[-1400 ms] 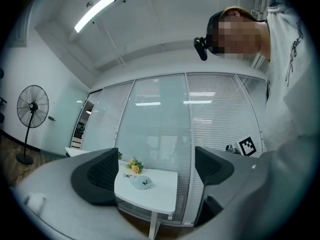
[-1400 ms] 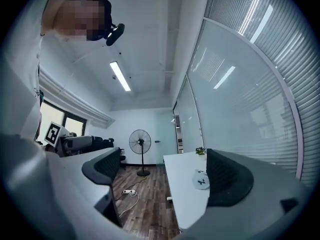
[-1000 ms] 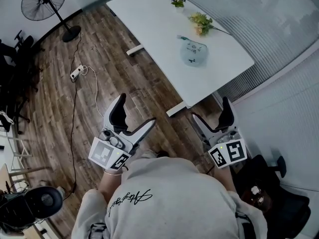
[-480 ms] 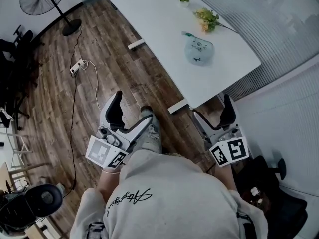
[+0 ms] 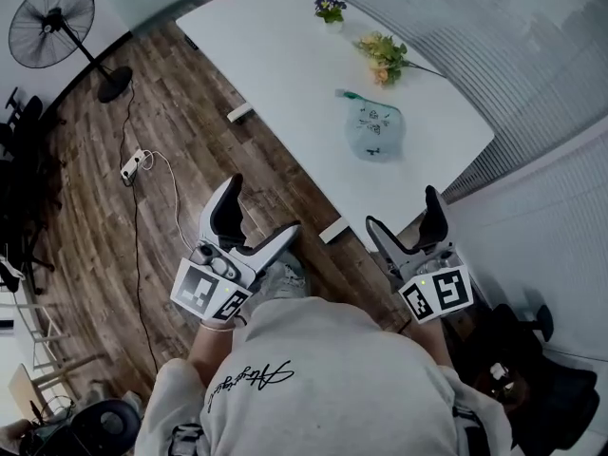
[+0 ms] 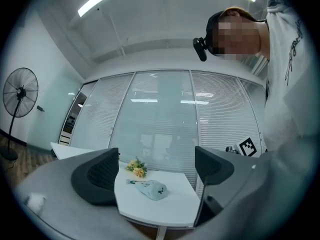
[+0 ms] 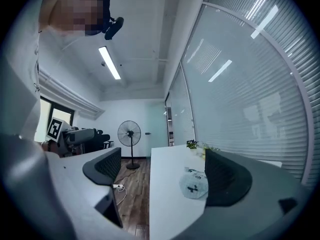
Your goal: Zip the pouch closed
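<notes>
Across the upper middle of the head view a long white counter (image 5: 275,55) runs slantwise over the wood floor (image 5: 180,150); below it, at the lower left of the frame, the left gripper (image 5: 263,207) is held over the floor, its fingers (image 6: 97,176) spread wide with only air between them; at the lower right the right gripper (image 5: 401,209) sits off the counter's near corner, its fingers (image 7: 227,179) likewise wide apart and touching nothing; both are well apart from the pouch (image 5: 373,129), which lies alone toward the right end of the counter, right of centre in the frame; it is pale blue-green, rounded and soft, with small dark marks and a green tab at its upper-left end; whether its zip is shut cannot be told; just above it lies a spray of yellow flowers (image 5: 383,53).
</notes>
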